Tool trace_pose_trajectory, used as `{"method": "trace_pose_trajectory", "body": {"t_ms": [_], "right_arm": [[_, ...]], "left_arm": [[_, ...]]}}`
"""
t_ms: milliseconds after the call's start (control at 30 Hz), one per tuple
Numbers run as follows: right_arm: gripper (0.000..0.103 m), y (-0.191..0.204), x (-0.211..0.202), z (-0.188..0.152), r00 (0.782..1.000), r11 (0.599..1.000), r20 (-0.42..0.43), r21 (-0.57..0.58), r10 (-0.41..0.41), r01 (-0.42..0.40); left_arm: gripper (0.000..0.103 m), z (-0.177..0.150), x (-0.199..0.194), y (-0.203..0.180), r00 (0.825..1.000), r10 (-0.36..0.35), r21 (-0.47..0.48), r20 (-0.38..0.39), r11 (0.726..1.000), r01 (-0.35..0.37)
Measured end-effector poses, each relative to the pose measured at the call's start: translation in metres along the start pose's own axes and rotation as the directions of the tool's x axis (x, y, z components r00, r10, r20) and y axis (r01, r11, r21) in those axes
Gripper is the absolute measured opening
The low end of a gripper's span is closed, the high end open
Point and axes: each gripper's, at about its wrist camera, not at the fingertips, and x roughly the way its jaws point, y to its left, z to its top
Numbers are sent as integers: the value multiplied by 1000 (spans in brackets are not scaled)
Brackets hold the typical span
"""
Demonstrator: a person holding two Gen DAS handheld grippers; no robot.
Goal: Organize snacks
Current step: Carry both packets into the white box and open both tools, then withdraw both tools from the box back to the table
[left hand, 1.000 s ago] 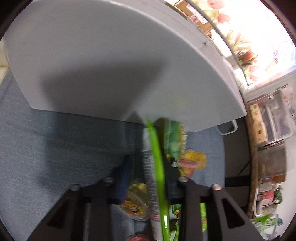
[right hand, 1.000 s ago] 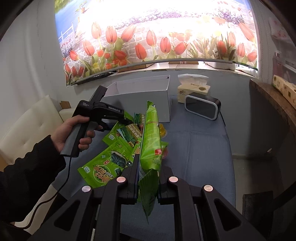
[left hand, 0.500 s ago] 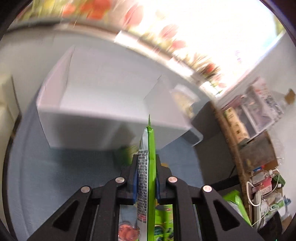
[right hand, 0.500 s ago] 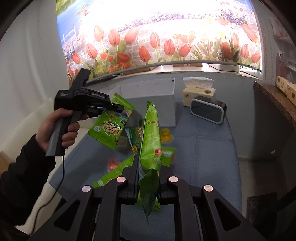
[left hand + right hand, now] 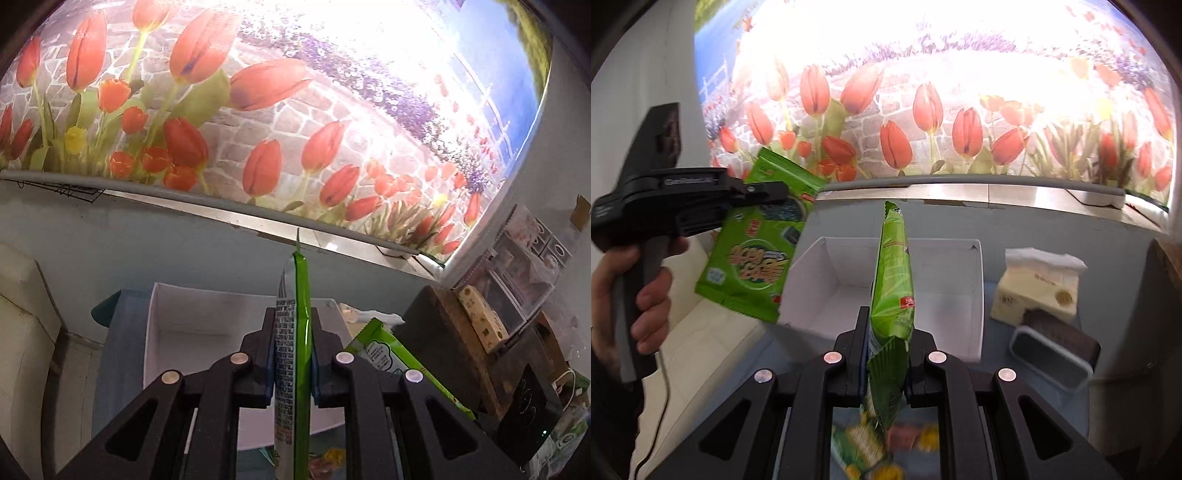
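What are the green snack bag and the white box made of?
Green snack bag: probably glossy plastic film; it shines and has a crimped, zigzag edge. White box: looks like matte cardboard, with thin, flat walls and folded corners.

Each fisheye camera sits just behind its own jaws, looking forward and somewhat downward. Both views share the open white cardboard box (image 5: 207, 332) (image 5: 945, 280) near 12 o'clock and the red tulip wall mural (image 5: 258, 122) (image 5: 923, 122) beyond; the right wrist view also catches the left gripper (image 5: 775, 192) at 10 o'clock.
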Motion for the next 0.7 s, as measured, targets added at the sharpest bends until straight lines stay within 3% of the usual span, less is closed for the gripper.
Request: {"method": "trace_pose_trajectory", "body": {"t_ms": [167,200,233,267,300,333,700], "right_arm": [[16,-6,51,21,998,1000,-63,7,-21,21],[17,-8,59,24,997,1000,-76,7,-26,26],[31,-9,65,24,995,1000,-92,8,-27,28],[71,-11,71,26,993,999,-110,11,-43,44],[90,-12,75,26,990,997,-125,16,-72,75],[102,-14,75,25,990,996,-114,22,-87,90],[103,-18,35,16,991,991,-12,5,-133,133]], "left_arm": [[19,13,38,31,998,47,-26,-40,998,-48],[40,13,44,35,996,72,-13,-46,997,-73],[58,12,43,36,995,83,-9,-50,996,-84],[99,12,49,40,992,102,-15,-69,995,-103],[103,11,51,44,991,113,-25,-73,993,-115],[103,10,53,48,990,126,-27,-65,991,-128],[103,-11,45,31,984,174,82,-47,982,-170]]}}
